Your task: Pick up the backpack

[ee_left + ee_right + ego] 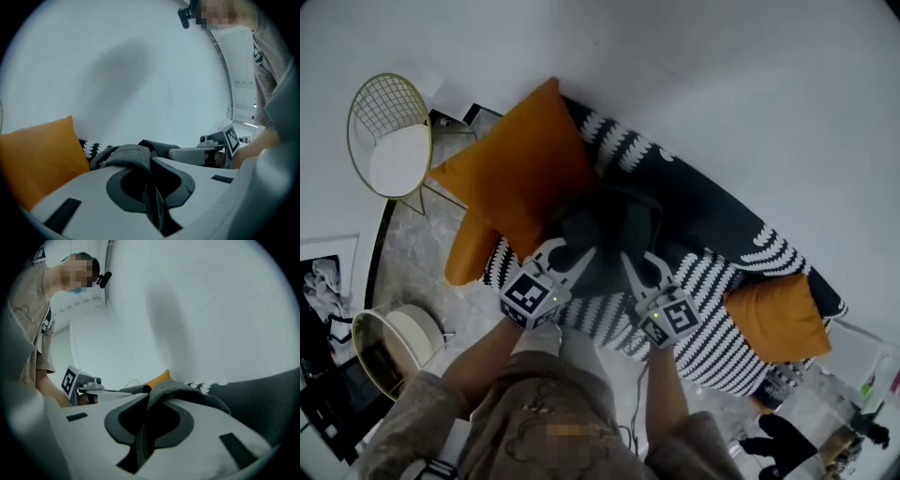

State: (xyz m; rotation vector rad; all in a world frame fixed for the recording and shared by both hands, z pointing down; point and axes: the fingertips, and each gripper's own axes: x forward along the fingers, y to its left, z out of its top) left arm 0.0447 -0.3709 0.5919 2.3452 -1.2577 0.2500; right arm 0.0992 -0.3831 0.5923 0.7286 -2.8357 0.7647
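Fingers (93,197) of left gripper (569,249) pinched shut on grey strap (126,157); right gripper (630,262) same on second strap (187,392). Dark backpack (609,220) over striped sofa (712,319), between orange cushions (520,173); contents unseen, clearance from seat unclear.

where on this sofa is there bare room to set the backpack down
Bare: the striped sofa seat between the backpack and the small orange cushion. Crowded: the end by the wire chair, where two orange cushions sit beside the backpack.

white wall (750,103), b&w sofa (741,234)
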